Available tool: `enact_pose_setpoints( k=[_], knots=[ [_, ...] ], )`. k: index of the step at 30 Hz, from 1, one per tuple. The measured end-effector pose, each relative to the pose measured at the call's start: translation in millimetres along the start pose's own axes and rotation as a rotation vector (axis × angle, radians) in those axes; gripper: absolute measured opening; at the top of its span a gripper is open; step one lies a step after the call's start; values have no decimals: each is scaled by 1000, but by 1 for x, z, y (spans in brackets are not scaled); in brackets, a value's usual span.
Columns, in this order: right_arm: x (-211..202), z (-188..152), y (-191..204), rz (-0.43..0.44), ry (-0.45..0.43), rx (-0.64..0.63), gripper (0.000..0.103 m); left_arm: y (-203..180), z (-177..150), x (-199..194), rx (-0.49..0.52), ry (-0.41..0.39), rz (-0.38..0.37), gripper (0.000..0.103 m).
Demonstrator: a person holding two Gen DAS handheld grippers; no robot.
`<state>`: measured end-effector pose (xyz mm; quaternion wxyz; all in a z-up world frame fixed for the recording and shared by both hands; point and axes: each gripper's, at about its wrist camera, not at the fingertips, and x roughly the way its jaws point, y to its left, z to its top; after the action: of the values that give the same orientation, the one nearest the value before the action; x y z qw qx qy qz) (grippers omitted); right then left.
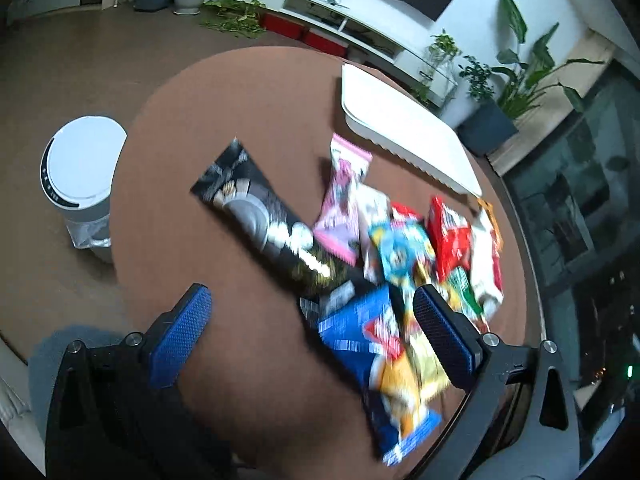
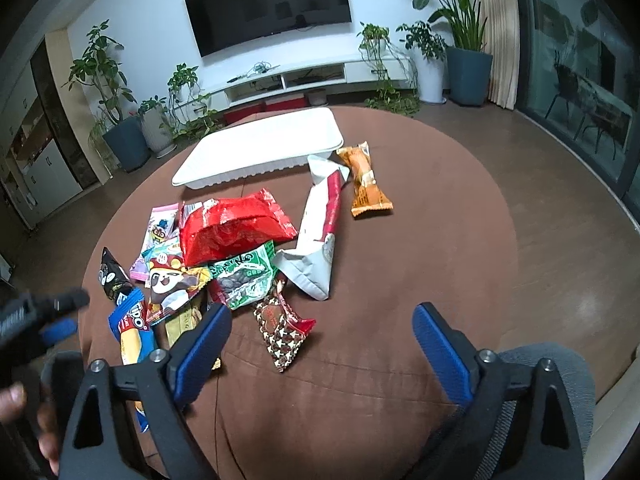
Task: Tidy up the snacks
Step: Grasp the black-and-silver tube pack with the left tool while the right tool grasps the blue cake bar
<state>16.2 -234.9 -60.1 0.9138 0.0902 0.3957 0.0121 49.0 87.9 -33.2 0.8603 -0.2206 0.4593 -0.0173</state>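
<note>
Hovering over the snacks [image 2: 240, 248], both grippers gape empty.

Indoor light was dim and cool, with dark glass at the room's side. The left wrist view was smeared by motion blur, its snack packets [image 1: 400, 264] unreadable. The right wrist view was sharp. Both showed strong fisheye bending and black corners; the worktop [image 2: 400, 240] carried soft shadows.

Your two wrist cameras look steeply down from close above the tabletop [image 1: 168, 128], sharing the snack pile [image 2: 224, 256] and white tray [image 2: 260, 144].
</note>
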Motion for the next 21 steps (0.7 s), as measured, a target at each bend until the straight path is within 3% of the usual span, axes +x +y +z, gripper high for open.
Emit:
enact_pose_setpoints(
  k=[3, 7, 11, 15, 21],
  knots=[
    [4, 5, -1, 4, 12, -17, 88, 1, 19, 16, 0, 48, 34, 101],
    [7, 13, -3, 10, 16, -26, 88, 6, 30, 40, -3, 101, 74, 90],
    [7, 14, -5, 13, 16, -36, 86, 15, 37, 54, 12, 94, 105, 76],
    [9, 15, -4, 23, 24, -40, 86, 16, 46, 64, 21, 98, 116, 70],
    [5, 17, 5, 78, 17, -78, 84, 6, 59, 74, 138, 135, 154, 62]
  ],
)
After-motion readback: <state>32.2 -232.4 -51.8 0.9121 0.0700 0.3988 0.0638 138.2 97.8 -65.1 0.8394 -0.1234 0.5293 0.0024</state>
